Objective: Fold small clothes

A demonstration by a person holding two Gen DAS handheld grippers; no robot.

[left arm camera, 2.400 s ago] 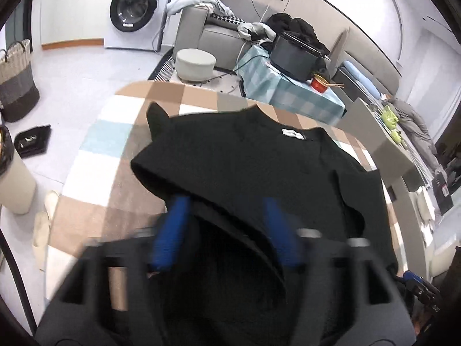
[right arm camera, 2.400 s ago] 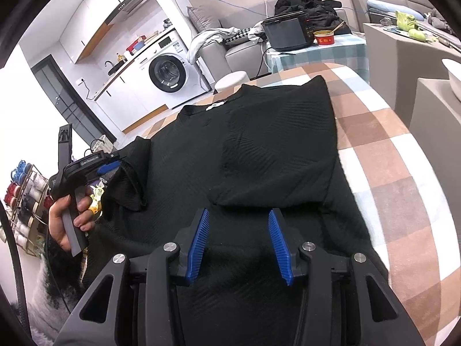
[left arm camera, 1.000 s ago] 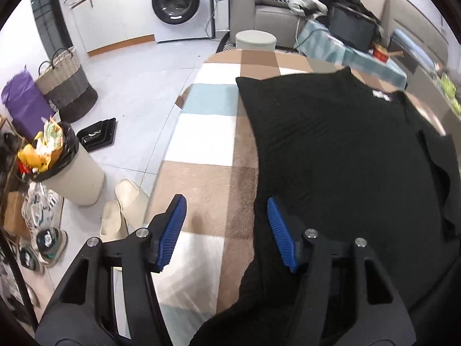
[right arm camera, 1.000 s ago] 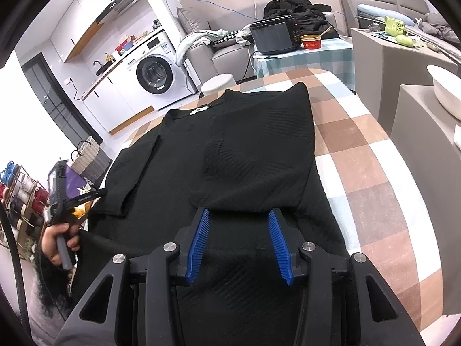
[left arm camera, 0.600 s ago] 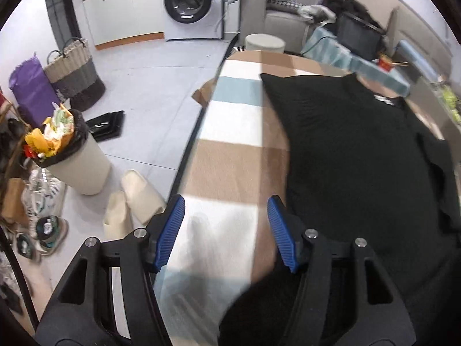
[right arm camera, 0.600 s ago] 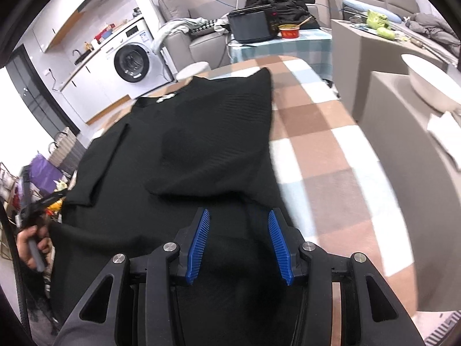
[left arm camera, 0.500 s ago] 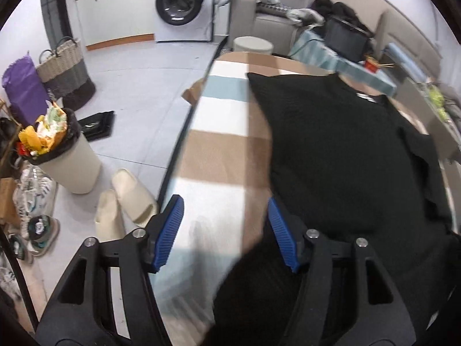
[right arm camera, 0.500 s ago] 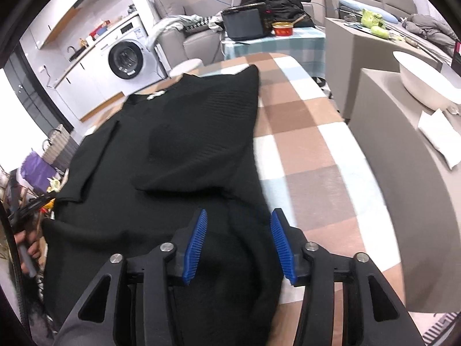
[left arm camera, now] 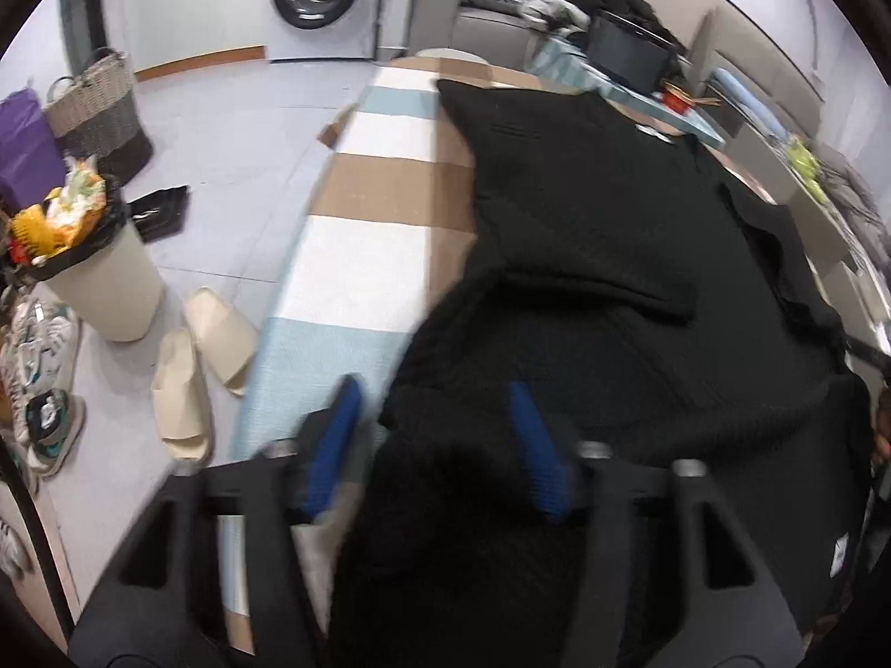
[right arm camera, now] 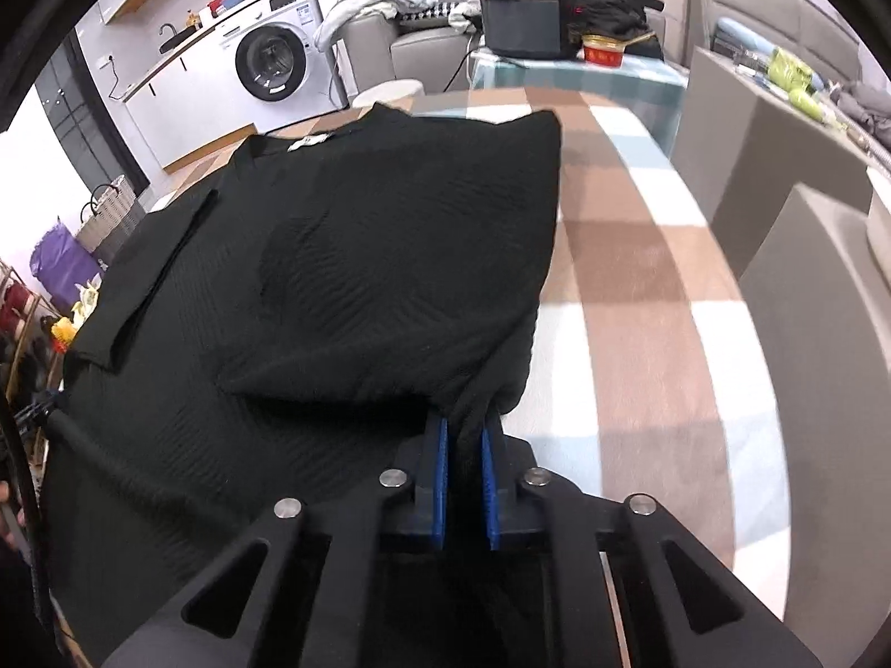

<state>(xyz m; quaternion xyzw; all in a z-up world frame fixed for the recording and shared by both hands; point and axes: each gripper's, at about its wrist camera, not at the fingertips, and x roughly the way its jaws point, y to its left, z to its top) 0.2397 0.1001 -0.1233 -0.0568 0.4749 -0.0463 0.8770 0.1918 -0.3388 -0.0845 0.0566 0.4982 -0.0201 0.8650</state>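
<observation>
Right wrist view: the right gripper point(right arm camera: 463, 479) has just been closing, and its blue pads now pinch a bunched ridge of the black top point(right arm camera: 390, 256) at the garment's near right corner. From that pinch the cloth spreads away across the checked tablecloth point(right arm camera: 640, 289), sleeves folded inward, its white neck label at the far end, toward the washing machine point(right arm camera: 273, 64). To the right of the top, brown, white and pale blue squares lie bare.

Left wrist view: the left gripper point(left arm camera: 437, 445) is blurred; its jaws have just been closing, with the top's near left hem lying between the blue pads, which stand apart, and they do not seem to press on the cloth, though the smear makes that hard to judge. Beyond the table edge on the left, a pair of cream slippers point(left arm camera: 200, 367) and a full waste bin point(left arm camera: 89, 273) stand on the floor.
</observation>
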